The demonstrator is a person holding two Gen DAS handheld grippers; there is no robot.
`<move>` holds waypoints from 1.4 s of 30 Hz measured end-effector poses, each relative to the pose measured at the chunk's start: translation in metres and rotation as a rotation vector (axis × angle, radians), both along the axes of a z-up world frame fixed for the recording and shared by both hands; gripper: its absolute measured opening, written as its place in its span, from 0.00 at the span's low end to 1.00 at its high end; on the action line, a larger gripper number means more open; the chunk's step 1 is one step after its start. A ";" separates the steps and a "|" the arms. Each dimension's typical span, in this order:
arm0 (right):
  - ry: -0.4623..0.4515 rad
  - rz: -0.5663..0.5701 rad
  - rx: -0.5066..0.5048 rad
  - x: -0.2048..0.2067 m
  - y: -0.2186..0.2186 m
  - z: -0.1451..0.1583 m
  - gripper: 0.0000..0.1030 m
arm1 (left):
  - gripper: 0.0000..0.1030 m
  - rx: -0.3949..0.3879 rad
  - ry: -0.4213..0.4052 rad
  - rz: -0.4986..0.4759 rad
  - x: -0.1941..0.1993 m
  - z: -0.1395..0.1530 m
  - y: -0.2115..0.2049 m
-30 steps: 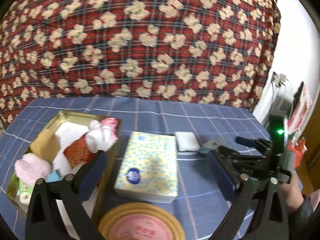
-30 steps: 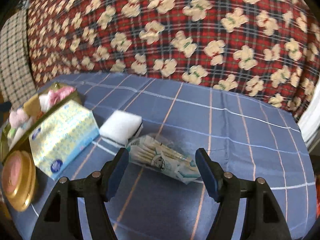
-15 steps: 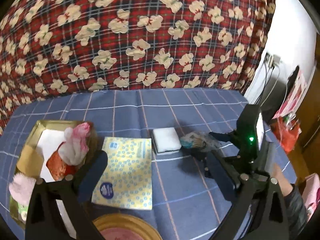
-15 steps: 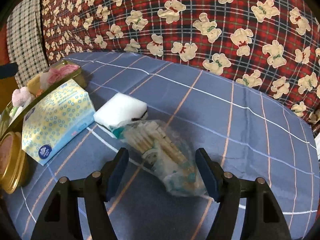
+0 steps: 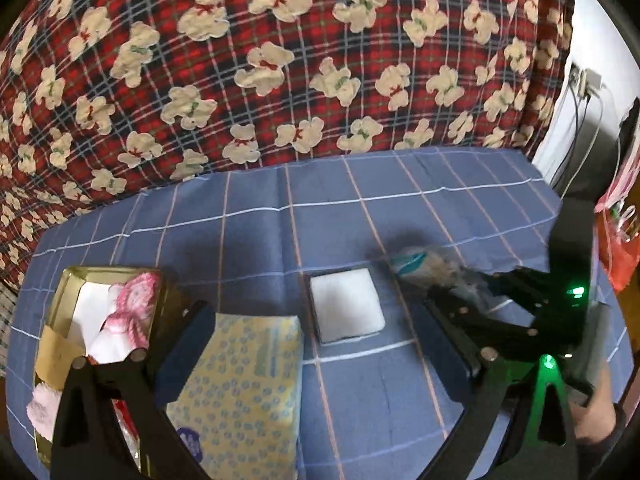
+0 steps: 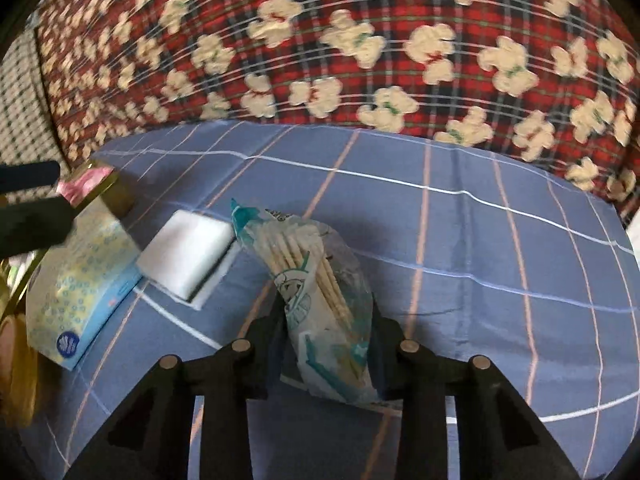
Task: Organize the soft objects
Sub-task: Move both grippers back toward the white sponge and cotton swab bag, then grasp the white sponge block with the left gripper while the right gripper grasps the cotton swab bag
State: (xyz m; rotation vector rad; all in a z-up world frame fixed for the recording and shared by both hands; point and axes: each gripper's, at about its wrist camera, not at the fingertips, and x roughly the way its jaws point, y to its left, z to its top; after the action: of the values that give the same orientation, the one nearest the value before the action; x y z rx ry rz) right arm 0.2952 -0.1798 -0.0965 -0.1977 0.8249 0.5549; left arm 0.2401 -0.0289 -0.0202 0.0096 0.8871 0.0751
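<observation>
My right gripper [image 6: 326, 332] is shut on a clear bag of cotton swabs [image 6: 316, 292] with a teal tied end. In the left wrist view the bag [image 5: 420, 266] shows blurred at the right gripper's tip. A white sponge [image 6: 188, 252] lies just left of the bag, also in the left wrist view [image 5: 346, 310]. A yellow tissue pack [image 5: 240, 396] lies beside a gold tin [image 5: 66, 280] that holds a pink and white plush [image 5: 128, 316]. My left gripper [image 5: 316, 332] is open and empty above the tissue pack.
A blue checked cloth [image 5: 360, 220] covers the table. A red plaid bear-print blanket [image 5: 280, 60] rises behind it. A round gold lid [image 6: 16, 376] lies at the front left. Cables and a socket [image 5: 584, 80] are on the wall at right.
My right gripper has closed on the cotton swab bag, which was lying free between open fingers before. My left gripper has risen and tilted, so the table looks farther away.
</observation>
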 end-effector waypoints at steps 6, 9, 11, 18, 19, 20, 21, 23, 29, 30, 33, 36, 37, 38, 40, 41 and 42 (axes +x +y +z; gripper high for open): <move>0.004 -0.062 0.007 0.003 -0.017 0.001 0.35 | 0.86 0.027 0.103 -0.008 0.034 -0.022 -0.009; 0.012 -0.068 0.029 0.005 -0.020 0.002 0.35 | 0.79 0.027 0.158 -0.011 0.047 -0.032 -0.010; 0.020 -0.072 0.044 0.006 -0.024 0.002 0.35 | 0.79 0.012 0.182 -0.005 0.054 -0.036 -0.011; 0.028 -0.099 0.082 0.006 -0.035 0.003 0.35 | 0.79 -0.007 0.266 -0.028 0.068 -0.052 -0.022; 0.029 -0.103 0.087 0.007 -0.037 0.003 0.35 | 0.79 0.009 0.279 -0.030 0.070 -0.055 -0.023; 0.030 -0.105 0.094 0.007 -0.038 0.004 0.35 | 0.79 0.019 0.284 -0.018 0.071 -0.058 -0.023; 0.030 -0.107 0.097 0.006 -0.039 0.004 0.35 | 0.79 0.010 0.282 -0.012 0.072 -0.060 -0.022; 0.029 -0.110 0.100 0.006 -0.039 0.004 0.35 | 0.79 0.002 0.296 -0.019 0.074 -0.064 -0.023; 0.038 -0.106 0.103 0.007 -0.039 0.002 0.35 | 0.75 0.030 0.317 -0.020 0.077 -0.079 -0.033; 0.039 -0.105 0.102 0.007 -0.039 0.002 0.35 | 0.73 0.035 0.308 -0.018 0.076 -0.079 -0.033; 0.041 -0.099 0.088 0.008 -0.036 0.001 0.37 | 0.52 0.107 0.274 0.008 0.073 -0.079 -0.033; 0.048 -0.099 0.091 0.009 -0.035 -0.001 0.37 | 0.52 0.111 0.245 0.003 0.070 -0.076 -0.033; 0.053 -0.094 0.090 0.010 -0.034 -0.001 0.39 | 0.52 0.110 0.240 -0.001 0.070 -0.075 -0.033; 0.053 -0.098 0.084 0.011 -0.033 -0.001 0.39 | 0.52 0.112 0.238 -0.005 0.070 -0.076 -0.035; 0.053 -0.095 0.086 0.011 -0.033 -0.001 0.39 | 0.53 0.132 0.218 -0.013 0.071 -0.075 -0.039; 0.053 -0.092 0.091 0.010 -0.033 -0.001 0.39 | 0.53 0.148 0.210 -0.032 0.071 -0.075 -0.043; 0.049 -0.092 0.095 0.010 -0.033 0.000 0.39 | 0.53 0.167 0.214 -0.049 0.071 -0.076 -0.047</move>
State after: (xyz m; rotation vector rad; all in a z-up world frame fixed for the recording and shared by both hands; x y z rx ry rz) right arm 0.3051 -0.2132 -0.0965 -0.0591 0.8490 0.5122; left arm 0.3109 -0.0760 -0.0965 0.1982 1.0919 0.1035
